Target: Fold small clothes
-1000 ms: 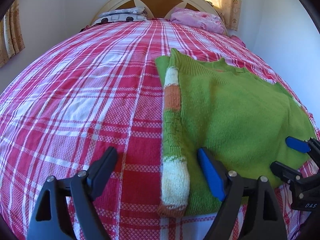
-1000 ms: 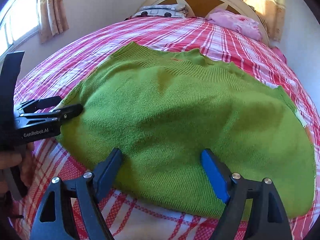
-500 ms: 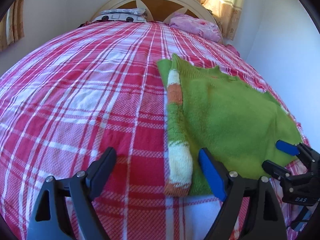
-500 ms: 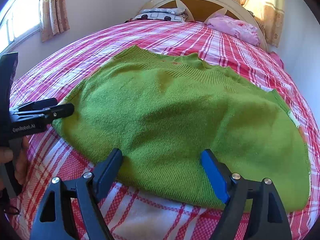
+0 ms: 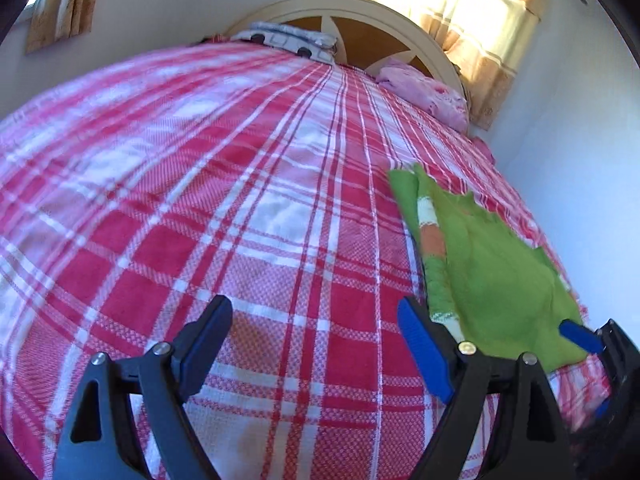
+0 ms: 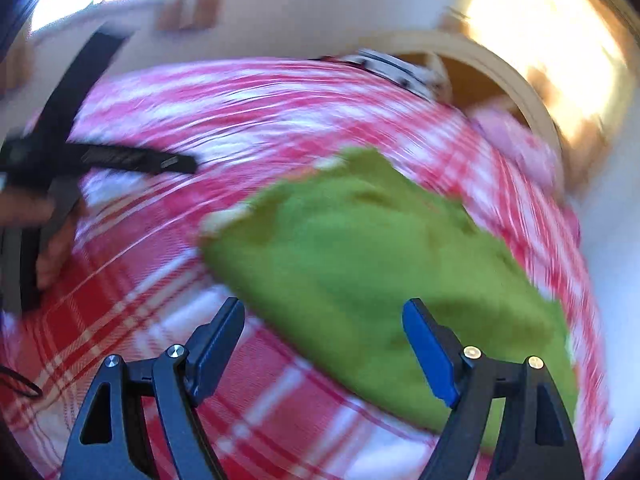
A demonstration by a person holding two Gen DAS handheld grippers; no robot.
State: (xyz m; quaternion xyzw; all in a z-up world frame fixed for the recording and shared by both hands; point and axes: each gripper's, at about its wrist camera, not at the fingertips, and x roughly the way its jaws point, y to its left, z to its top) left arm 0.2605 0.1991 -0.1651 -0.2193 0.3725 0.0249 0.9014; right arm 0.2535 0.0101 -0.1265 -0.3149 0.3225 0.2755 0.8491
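A small green knit sweater (image 5: pixel 496 280) lies flat on the red and white plaid bedspread (image 5: pixel 200 220), with a striped white, orange and green sleeve (image 5: pixel 434 256) folded along its left edge. My left gripper (image 5: pixel 316 344) is open and empty over bare bedspread, left of the sweater. My right gripper (image 6: pixel 324 344) is open and empty above the sweater's (image 6: pixel 380 272) near edge; this view is blurred by motion. The right gripper's blue fingertip (image 5: pixel 580 340) shows at the left view's right edge. The left gripper (image 6: pixel 120 160) shows at the far left of the right view.
A cream headboard (image 5: pixel 360 12) stands at the far end with a patterned pillow (image 5: pixel 288 38) and a pink pillow (image 5: pixel 424 88). White walls run along the right side. Curtains (image 5: pixel 480 20) hang behind the headboard.
Both grippers have pulled back and lifted away from the sweater. The left one has swung left over bare bedspread. The right view has tilted and blurred.
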